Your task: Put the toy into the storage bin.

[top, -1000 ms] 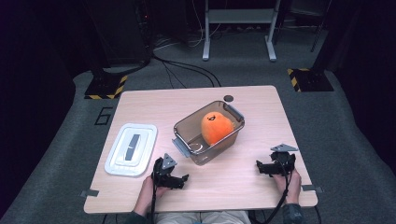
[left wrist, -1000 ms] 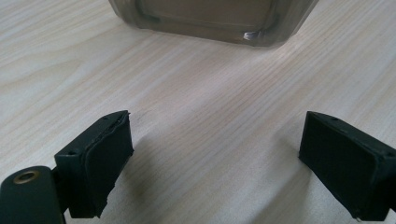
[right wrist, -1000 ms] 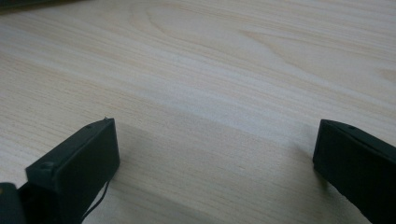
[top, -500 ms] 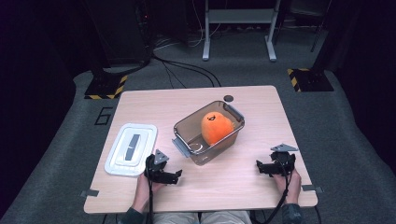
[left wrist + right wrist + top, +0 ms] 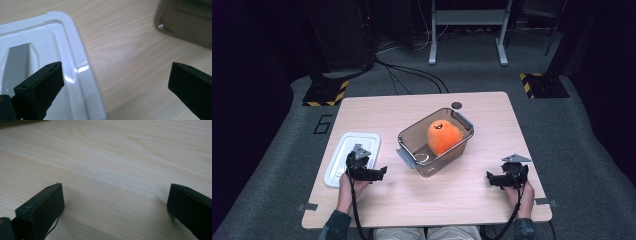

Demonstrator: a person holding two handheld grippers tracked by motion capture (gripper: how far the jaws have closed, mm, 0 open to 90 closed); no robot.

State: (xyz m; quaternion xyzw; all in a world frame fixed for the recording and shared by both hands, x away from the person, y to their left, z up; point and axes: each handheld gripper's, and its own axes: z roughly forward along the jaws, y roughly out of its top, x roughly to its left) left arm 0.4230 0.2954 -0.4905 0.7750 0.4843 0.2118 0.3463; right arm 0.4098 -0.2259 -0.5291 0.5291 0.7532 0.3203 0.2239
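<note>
Left gripper (image 5: 381,173): black body with a grey three-cornered plate on top and a black cable trailing back along the forearm. In the left gripper view its two jaws are flat, matte black blocks with squared ends, each showing a small round hole near the tip. Right gripper (image 5: 488,178): same black build, same grey plate, black cable running back past the wrist. Both forearms wear dark teal-grey sleeves with ribbed cuffs.
</note>
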